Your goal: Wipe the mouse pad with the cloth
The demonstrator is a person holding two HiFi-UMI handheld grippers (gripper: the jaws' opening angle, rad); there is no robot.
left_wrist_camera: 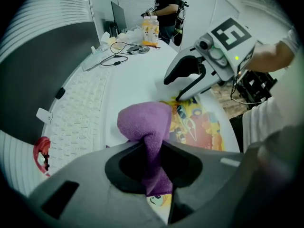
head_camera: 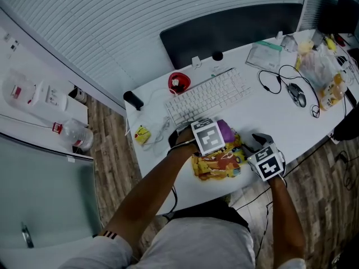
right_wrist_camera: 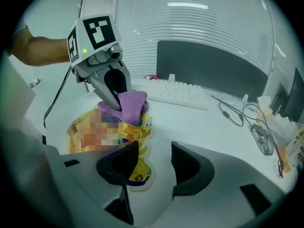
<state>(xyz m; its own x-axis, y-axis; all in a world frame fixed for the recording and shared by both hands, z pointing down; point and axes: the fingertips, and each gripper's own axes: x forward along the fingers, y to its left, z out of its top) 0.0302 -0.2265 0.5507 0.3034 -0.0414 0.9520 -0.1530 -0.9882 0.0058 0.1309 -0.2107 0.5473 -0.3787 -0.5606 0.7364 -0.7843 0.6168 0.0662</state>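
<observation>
On the white desk (head_camera: pixel 269 122), the printed mouse pad (head_camera: pixel 216 166) is lying at lower centre of the head view. My left gripper (left_wrist_camera: pixel 156 175) is clamping the purple cloth (left_wrist_camera: pixel 145 122) against the pad's upper edge. My right gripper (right_wrist_camera: pixel 154 167) is standing with jaws apart and empty, over the pad's right end. I am judging the wiping as barely begun.

Place: we read this as an office.
Desk: we see a white desk (head_camera: pixel 269 122) carrying a keyboard (head_camera: pixel 208 96) and a mouse (head_camera: pixel 297 94).
Backdrop: we see slatted blinds (head_camera: pixel 140 15) behind it.
</observation>
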